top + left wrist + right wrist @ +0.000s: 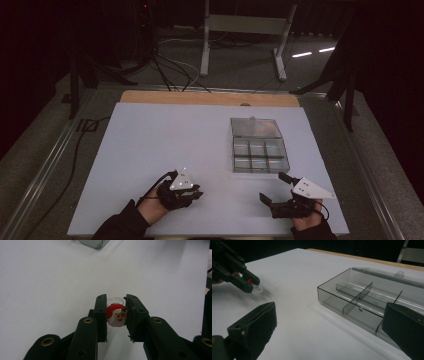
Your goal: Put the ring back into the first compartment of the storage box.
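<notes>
Jaws of the left gripper (116, 315) pinch a small Santa charm (117, 316), the right gripper (329, 327) gapes empty; a loose pinch could drop it short of the compartment box (260, 155) at two o'clock.

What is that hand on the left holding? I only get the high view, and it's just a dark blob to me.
Observer: In the left gripper view, the left gripper is pinching a small round Santa charm, red with a little face.
Operator: Is it lifted off the table?
Observer: I can't tell for sure; in the right gripper view it sits very low over the white table.
Operator: And the other hand?
Observer: The right gripper is wide open with nothing between its jaws, facing the clear plastic box.
Operator: Anything in that box?
Observer: The compartments nearest it look empty.
</notes>
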Motion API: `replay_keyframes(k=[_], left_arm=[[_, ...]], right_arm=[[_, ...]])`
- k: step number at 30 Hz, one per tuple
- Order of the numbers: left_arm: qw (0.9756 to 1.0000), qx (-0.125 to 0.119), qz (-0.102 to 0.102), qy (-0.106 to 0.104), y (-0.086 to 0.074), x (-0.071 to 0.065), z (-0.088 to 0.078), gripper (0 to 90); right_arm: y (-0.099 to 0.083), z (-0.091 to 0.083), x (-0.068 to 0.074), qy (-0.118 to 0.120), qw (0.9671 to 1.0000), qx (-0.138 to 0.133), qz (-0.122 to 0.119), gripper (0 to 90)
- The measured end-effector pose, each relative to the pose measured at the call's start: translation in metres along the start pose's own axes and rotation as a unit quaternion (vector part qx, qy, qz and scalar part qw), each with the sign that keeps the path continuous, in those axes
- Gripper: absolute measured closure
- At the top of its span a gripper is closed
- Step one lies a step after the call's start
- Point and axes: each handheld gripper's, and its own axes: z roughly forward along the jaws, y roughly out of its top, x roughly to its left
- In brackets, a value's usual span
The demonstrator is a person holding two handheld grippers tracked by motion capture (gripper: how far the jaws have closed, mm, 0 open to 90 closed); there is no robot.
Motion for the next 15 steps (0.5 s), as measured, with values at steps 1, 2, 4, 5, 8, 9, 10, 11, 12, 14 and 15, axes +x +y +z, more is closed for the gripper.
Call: replay_keyframes(k=[1,2,4,5,8,9,10,11,12,14,15], left_arm=[[1.0,-0.001,-0.001,-0.001,0.001,0.001,-0.001,73.5],[1.0,-0.003,-0.002,0.0,0.002,0.001,-0.001,73.5],[1.0,-0.005,0.002,-0.002,0.004,0.002,-0.003,73.5],[1.0,-0.008,0.003,-0.003,0.006,0.003,-0.003,73.5],[0.9999,-0.012,0.005,-0.005,0.01,0.004,-0.005,73.5],[0.9998,-0.015,0.004,-0.009,0.013,0.006,-0.006,73.6],[0.9998,-0.017,0.004,-0.009,0.014,0.006,-0.007,73.5],[0.9998,-0.019,0.007,-0.007,0.016,0.006,-0.007,73.5],[0.9997,-0.02,0.008,-0.008,0.018,0.008,-0.008,73.5],[0.9997,-0.022,0.008,-0.01,0.021,0.009,-0.009,73.5],[0.9996,-0.023,0.011,-0.01,0.023,0.009,-0.01,73.5]], right_arm=[[0.0,0.0,0.0,0.0,1.0,0.0,0.0,0.0],[0.0,0.0,0.0,-0.001,1.0,0.0,0.001,0.0],[0.0,0.0,0.0,0.0,1.0,0.0,0.0,0.0],[0.0,0.0,0.0,0.0,1.0,-0.001,0.0,0.0],[0.0,0.0,0.0,0.001,1.0,0.0,0.001,0.0],[0.0,0.0,0.0,0.0,1.0,0.0,0.001,0.0],[0.0,0.0,0.0,0.0,1.0,0.0,0.0,0.0],[0.0,0.0,0.0,0.0,1.0,0.0,0.0,0.0],[0.0,0.0,0.0,0.0,1.0,0.0,0.001,0.0],[0.0,0.0,0.0,0.0,1.0,0.0,0.001,0.0],[0.0,0.0,0.0,0.0,1.0,0.0,0.001,0.0]])
